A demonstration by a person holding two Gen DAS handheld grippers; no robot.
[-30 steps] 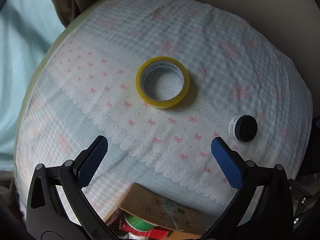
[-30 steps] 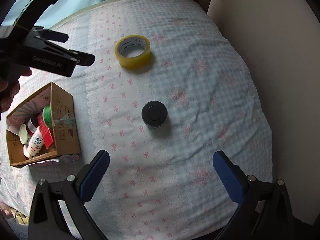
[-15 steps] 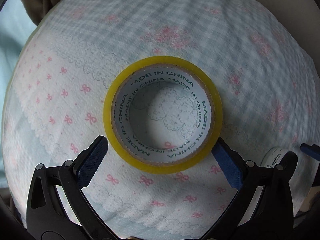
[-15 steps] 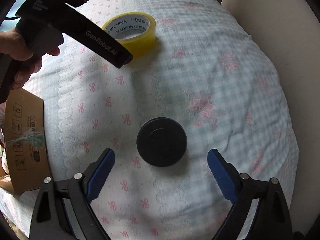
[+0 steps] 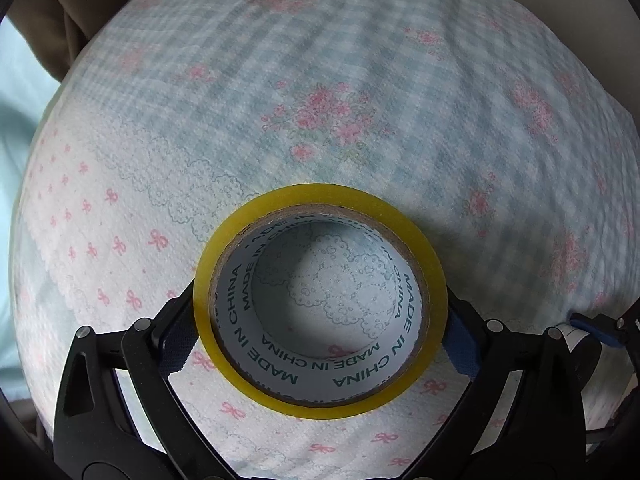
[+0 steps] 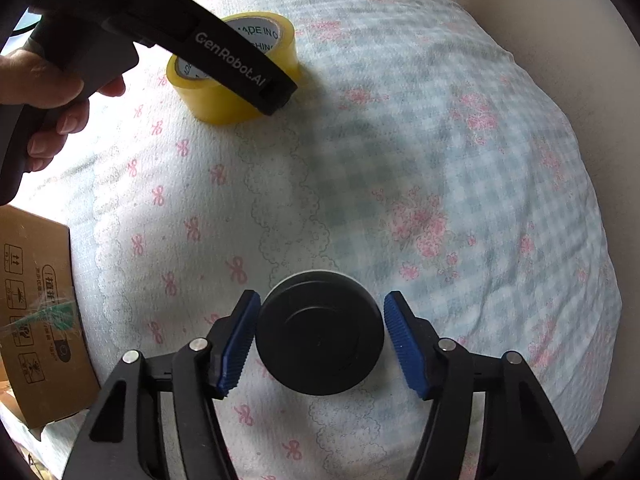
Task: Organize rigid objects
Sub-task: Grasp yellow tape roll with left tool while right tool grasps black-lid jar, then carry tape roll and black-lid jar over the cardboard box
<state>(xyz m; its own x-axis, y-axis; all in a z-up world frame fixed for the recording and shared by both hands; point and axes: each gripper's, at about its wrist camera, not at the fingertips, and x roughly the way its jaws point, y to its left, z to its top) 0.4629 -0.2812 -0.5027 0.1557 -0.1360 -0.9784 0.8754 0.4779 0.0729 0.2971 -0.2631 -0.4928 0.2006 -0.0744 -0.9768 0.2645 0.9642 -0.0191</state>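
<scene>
A yellow tape roll (image 5: 320,400) lies flat on the patterned cloth, between the blue pads of my left gripper (image 5: 320,336). The pads sit against its two sides, so the gripper is shut on it. The roll also shows in the right wrist view (image 6: 224,104), partly behind the left gripper's body (image 6: 236,68). A black-lidded round jar (image 6: 320,332) stands between the pads of my right gripper (image 6: 320,338). The left pad (image 6: 236,344) is at the lid's edge. The right pad (image 6: 404,344) stands a small gap away.
A cardboard box (image 6: 36,312) sits at the left edge of the right wrist view. The checked and floral cloth (image 6: 400,140) covers a rounded cushion-like surface, with a beige wall (image 6: 560,20) behind. The right gripper's blue tip (image 5: 592,326) shows at the left wrist view's right edge.
Both grippers have come down and forward. The left one now has the tape roll between its pads and has closed on it. The right one has narrowed around the jar.
</scene>
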